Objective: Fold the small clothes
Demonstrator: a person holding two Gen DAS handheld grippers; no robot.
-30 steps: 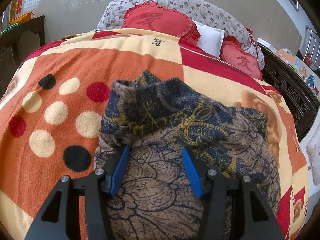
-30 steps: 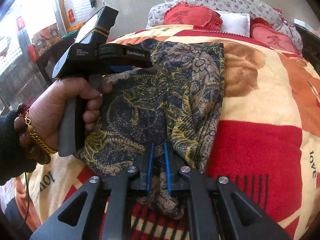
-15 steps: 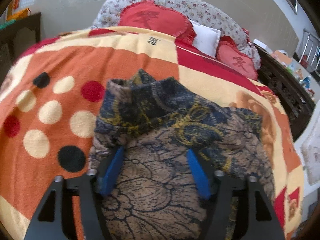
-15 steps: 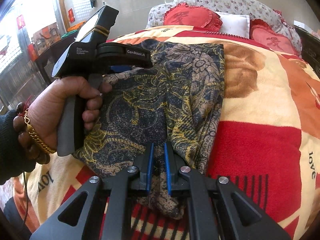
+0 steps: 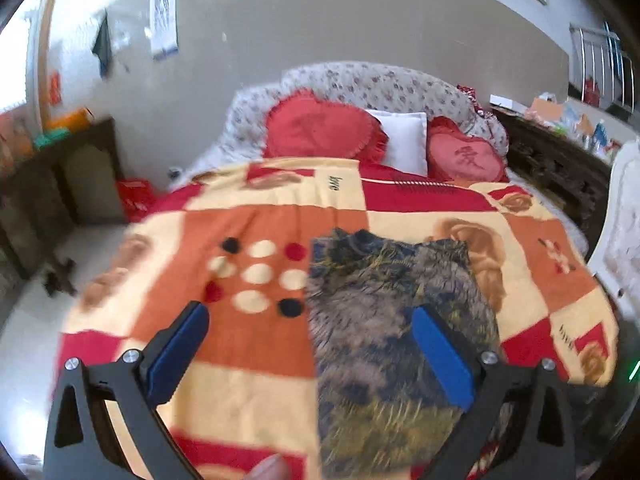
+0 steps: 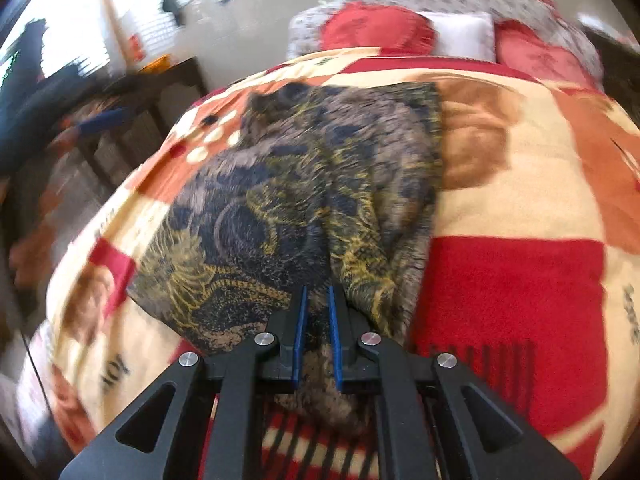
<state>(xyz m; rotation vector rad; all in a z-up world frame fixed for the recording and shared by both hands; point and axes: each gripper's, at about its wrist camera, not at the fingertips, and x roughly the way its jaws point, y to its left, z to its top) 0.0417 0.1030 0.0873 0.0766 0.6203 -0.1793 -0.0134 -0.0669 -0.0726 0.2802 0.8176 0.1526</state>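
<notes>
A small dark blue, tan and yellow patterned garment (image 5: 384,304) lies folded on the patchwork blanket (image 5: 248,344) of a bed. It also shows in the right wrist view (image 6: 304,200). My left gripper (image 5: 308,328) is wide open and empty, raised well above the bed, with its right finger over the garment's near part. My right gripper (image 6: 318,308) is shut on the garment's near edge, and cloth bunches between its blue pads. Both views are blurred by motion.
Red heart cushions (image 5: 320,128) and a white pillow (image 5: 400,140) lean on the floral headboard (image 5: 376,80). Dark wooden furniture stands at the left (image 5: 60,184) and right (image 5: 560,168) of the bed. Bare floor (image 5: 44,304) lies left of the bed.
My left gripper has lifted up and back from the garment and opened wider. My right gripper stays shut on the near edge. The left hand has left the right wrist view.
</notes>
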